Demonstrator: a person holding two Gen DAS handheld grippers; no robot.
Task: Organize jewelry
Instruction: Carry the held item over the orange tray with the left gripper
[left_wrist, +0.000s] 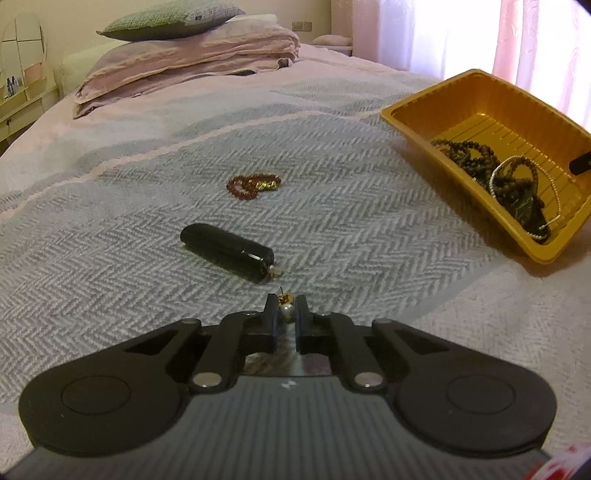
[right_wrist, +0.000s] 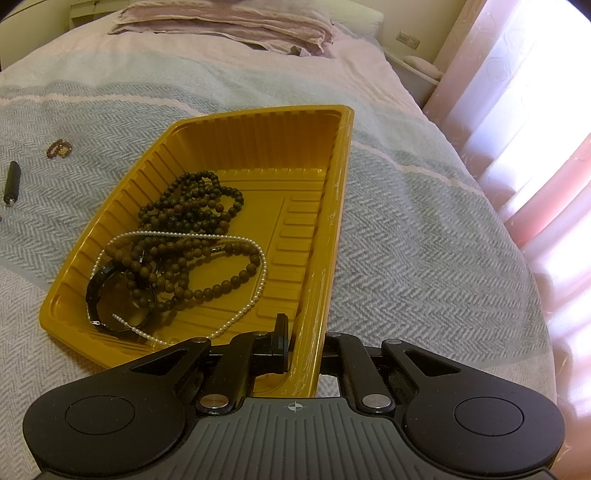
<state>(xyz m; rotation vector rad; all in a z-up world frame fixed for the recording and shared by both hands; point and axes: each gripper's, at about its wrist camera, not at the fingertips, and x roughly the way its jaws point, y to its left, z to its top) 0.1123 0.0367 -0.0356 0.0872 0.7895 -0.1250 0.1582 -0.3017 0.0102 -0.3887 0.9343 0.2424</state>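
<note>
Bedspread (left_wrist: 351, 221) lies bare between left claw (left_wrist: 286, 312), pinching pearl earring (left_wrist: 286, 309), and right claw (right_wrist: 304, 343), clamping tray rim (right_wrist: 314, 314).

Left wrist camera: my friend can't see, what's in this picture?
The left gripper pinches a pearl earring above a grey bedspread. Ahead lie a black tube and red bracelet; right, a yellow tray of beads.

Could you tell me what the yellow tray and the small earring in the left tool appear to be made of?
The yellow tray looks like thin moulded plastic with a slight gloss: ribbed walls, pressed floor ridges and whitish scuffs along its rim. The earring, pinched in the left tool, seems to be a pearl-like silvery bead on a shiny gold-coloured metal setting with a thin post; real or imitation cannot be told.
</note>
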